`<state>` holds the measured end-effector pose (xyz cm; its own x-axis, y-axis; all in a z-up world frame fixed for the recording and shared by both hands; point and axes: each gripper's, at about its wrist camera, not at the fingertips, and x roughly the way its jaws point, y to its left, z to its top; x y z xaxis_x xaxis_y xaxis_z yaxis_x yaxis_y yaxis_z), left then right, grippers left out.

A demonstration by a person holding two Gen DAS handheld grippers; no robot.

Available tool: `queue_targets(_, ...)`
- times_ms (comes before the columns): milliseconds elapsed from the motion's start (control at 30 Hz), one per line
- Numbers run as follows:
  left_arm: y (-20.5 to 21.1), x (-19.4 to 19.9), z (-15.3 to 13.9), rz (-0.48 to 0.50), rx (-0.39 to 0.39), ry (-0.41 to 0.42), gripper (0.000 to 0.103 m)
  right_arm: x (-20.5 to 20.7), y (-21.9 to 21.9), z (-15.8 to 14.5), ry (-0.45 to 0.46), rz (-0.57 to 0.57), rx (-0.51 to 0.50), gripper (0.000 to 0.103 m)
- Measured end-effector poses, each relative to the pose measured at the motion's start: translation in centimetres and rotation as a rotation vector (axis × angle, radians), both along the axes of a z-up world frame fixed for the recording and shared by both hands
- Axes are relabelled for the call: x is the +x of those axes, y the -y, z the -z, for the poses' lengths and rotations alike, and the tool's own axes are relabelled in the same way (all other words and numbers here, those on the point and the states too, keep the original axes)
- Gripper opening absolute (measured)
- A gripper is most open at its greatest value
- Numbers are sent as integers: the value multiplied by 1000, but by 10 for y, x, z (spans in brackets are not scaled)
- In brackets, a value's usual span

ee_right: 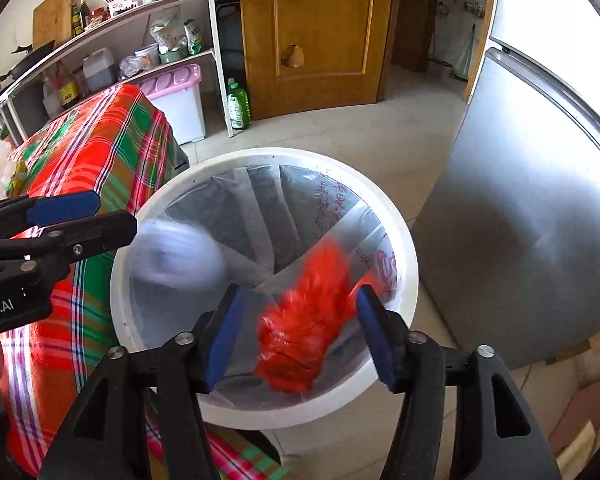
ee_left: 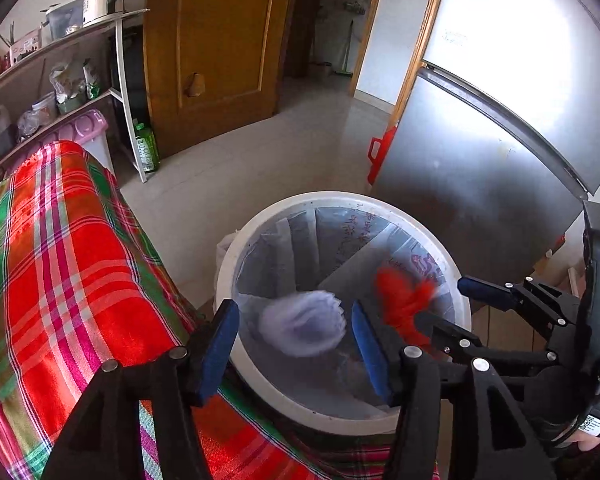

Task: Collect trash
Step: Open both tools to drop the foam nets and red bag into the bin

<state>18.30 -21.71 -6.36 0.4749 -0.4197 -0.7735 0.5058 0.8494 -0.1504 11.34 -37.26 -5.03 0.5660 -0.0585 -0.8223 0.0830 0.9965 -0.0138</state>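
A white bin (ee_left: pixel 340 200) (ee_right: pixel 260 156) lined with a clear bag stands on the floor beside the plaid-covered table (ee_left: pixel 60 260) (ee_right: pixel 100 140). My left gripper (ee_left: pixel 294 320) (ee_right: pixel 114 214) hangs open over the bin's left side. A blurred white paper wad (ee_left: pixel 304 324) (ee_right: pixel 180 258) sits loose between its blue pads, over the bin's mouth. My right gripper (ee_right: pixel 300 300) (ee_left: pixel 440 300) is open over the bin's right side. A blurred red crumpled wrapper (ee_right: pixel 304 328) (ee_left: pixel 400 300) lies between its pads, inside the rim; neither pad visibly presses on it.
A steel fridge (ee_left: pixel 480 180) (ee_right: pixel 520 220) stands close on the right of the bin. Behind are a wooden door (ee_right: pixel 320 32), a shelf unit (ee_right: pixel 140 40) with bottles and boxes, a green bottle (ee_right: pixel 238 106) and a pink-lidded container (ee_right: pixel 176 96) on the tiled floor.
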Motion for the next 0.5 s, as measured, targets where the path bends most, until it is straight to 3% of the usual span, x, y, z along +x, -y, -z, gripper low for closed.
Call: queue_targets(500, -31, -21, -28, -40, -55, 48, 61, -22, -14, -30, 96, 26, 8, 63)
